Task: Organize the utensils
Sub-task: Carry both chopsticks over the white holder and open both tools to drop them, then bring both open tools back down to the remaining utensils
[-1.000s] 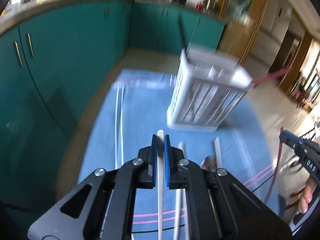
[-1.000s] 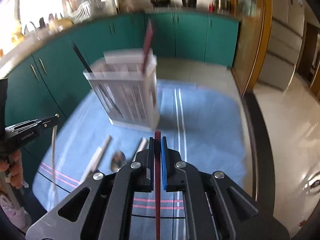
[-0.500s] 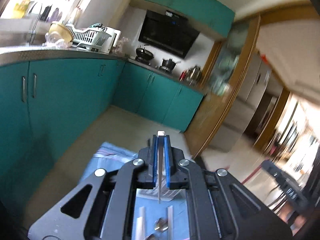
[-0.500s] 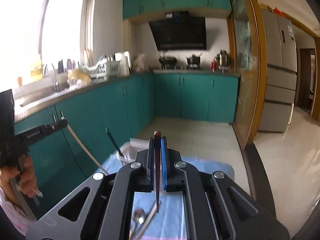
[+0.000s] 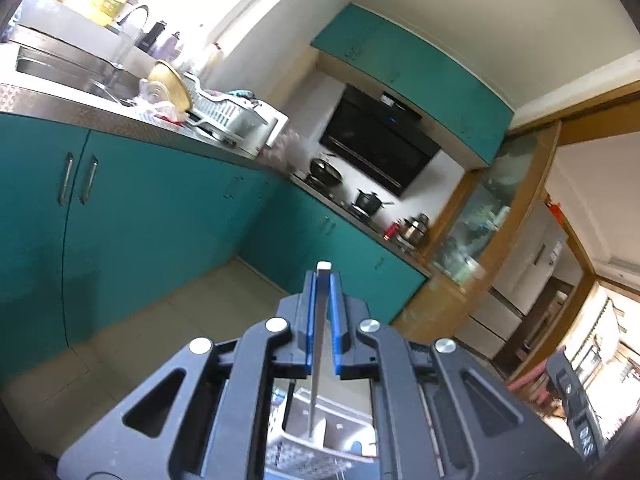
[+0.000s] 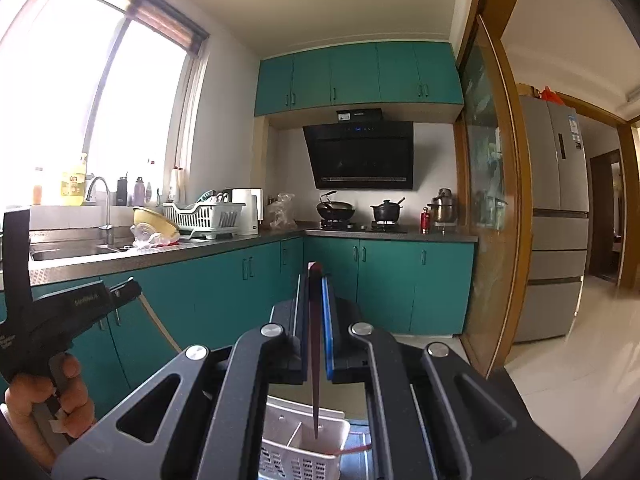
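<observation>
My left claw (image 5: 323,320) grips a white chopstick (image 5: 318,356), my right claw (image 6: 316,324) a dark red chopstick (image 6: 315,360). Each hangs tip-down below its claw, likely so it drops straight into the white utensil basket (image 6: 302,456) beneath. Only the right view shows my left hand (image 6: 48,404) beside it.

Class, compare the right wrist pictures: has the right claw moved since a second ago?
Yes. The right claw has risen and tipped up: the white basket, earlier ahead of it, now sits below, with the range hood in view.
</observation>
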`<state>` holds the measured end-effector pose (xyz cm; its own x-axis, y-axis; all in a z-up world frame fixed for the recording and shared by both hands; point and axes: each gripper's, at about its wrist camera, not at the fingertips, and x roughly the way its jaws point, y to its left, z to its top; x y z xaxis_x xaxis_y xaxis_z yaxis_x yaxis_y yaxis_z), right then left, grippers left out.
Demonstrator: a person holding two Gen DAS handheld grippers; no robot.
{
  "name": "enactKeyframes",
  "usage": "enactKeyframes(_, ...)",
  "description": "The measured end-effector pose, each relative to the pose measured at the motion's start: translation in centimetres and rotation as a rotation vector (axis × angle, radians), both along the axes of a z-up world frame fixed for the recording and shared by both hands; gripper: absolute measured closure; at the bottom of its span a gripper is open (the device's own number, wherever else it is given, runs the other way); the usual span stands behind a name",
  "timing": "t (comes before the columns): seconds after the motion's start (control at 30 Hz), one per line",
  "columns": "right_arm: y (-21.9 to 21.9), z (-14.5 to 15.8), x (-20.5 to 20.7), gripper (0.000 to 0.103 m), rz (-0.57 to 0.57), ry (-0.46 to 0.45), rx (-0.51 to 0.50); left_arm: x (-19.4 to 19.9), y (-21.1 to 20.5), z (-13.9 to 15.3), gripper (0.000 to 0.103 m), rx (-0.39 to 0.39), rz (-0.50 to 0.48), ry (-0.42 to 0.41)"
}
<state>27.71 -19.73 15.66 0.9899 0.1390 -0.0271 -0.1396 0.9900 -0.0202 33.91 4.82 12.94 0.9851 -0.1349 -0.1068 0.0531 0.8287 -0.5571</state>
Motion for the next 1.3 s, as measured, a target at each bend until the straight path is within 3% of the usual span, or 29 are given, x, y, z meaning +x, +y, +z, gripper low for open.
enactKeyframes(0.13,-0.5,-1.7,2.4,0.096,0.001,0.043,0.016,1.9,-1.1,-0.6,0.096,0.020,0.023,0.013)
enactKeyframes(0.3,-1.4,-3.3,4.7,0.096,0.020,0.099,0.052,3.9,-2.8,-2.4,0.096,0.104,0.028,0.029)
enactKeyframes(0.5,-2.1,-5.9,6.7,0.095,0.003,0.201,0.058,4.9,-3.2,-4.5,0.096,0.115,-0.010,0.098)
enactKeyframes(0.67,-2.9,-6.6,5.7,0.078,-0.022,0.206,0.071,3.9,-2.8,-5.0,0.083,0.139,-0.033,0.111)
enactKeyframes(0.8,-3.9,-6.5,3.2,0.073,-0.042,0.195,0.077,1.8,-2.2,-5.7,0.077,0.155,-0.035,0.126)
enactKeyframes(0.93,-4.9,-7.8,-0.3,0.068,-0.026,0.245,0.089,-0.3,-2.0,-8.0,0.061,0.248,-0.086,0.238)
enactKeyframes(1.07,-4.6,-13.0,-2.1,0.063,0.000,0.408,0.052,-1.9,-1.9,-13.7,0.060,0.376,-0.141,0.418)
enactKeyframes(1.2,-3.1,-21.6,0.4,0.063,0.024,0.721,-0.002,-2.6,-2.4,-19.7,0.060,0.416,-0.225,0.581)
enactKeyframes(1.3,-2.2,-26.2,2.1,0.065,0.051,0.899,0.011,-3.3,-3.2,-22.3,0.061,0.451,-0.273,0.641)
